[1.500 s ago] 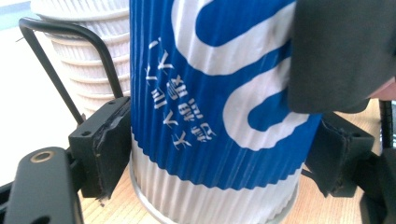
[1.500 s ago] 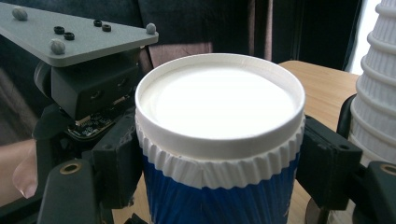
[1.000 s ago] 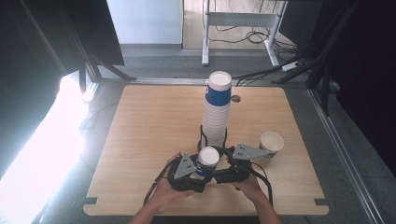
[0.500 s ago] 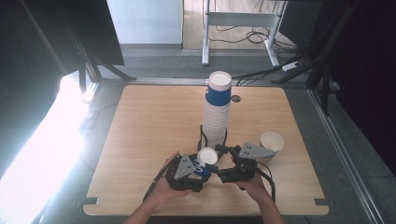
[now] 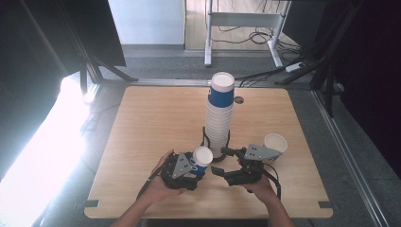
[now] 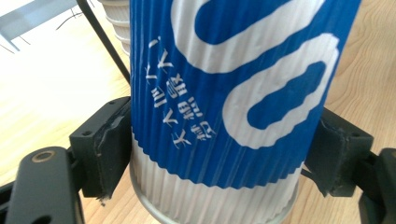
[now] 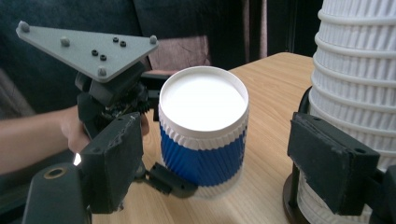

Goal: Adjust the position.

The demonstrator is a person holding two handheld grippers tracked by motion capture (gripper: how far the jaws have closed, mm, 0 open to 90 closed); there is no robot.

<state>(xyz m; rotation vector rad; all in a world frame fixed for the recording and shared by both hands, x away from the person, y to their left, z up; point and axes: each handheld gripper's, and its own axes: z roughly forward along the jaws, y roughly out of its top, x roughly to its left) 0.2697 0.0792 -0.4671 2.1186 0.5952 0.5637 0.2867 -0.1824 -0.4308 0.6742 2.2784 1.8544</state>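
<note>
One blue cup (image 5: pixel 201 160) is held upright on the table (image 5: pixel 142 142), clamped between the left gripper (image 5: pixel 191 166) pads just in front of the tall cup stack (image 5: pixel 220 118). The right gripper (image 5: pixel 226 163), whose jaws have just been opening, is kept apart from it, nothing between them. A second cup (image 5: pixel 275 143) is already set aside at the right; most of the stack is judged left to unstack.

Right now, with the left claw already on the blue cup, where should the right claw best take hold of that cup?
Probably on the ribbed blue wall just under the rim, coming level from the side facing the right claw. The blue cup stands upright with its open mouth up, and the left claw already clamps its lower wall from the far side, so the upper band is free. The jaws stand open and look wide enough.
</note>
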